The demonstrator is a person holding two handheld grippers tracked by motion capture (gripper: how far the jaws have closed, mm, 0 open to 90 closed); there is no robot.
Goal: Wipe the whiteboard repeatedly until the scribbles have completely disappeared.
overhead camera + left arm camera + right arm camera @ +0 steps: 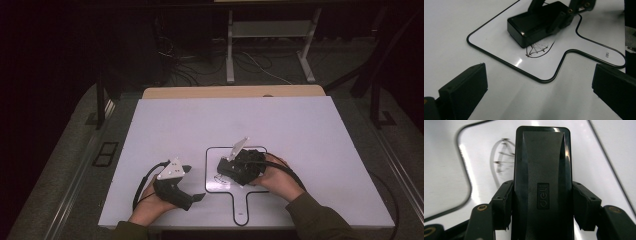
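Clamped in my right tongs (541,205), eraser (541,170) needs flat, firm strokes over the drawing (502,157); left tongs (536,87) apart

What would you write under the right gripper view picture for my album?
Right gripper clamps a black eraser on the small whiteboard, beside a drawn sketch.

I can read "deli" embossed on the back of the black eraser (542,182); the small mark printed on the whiteboard (499,32) handle stays illegible to me.
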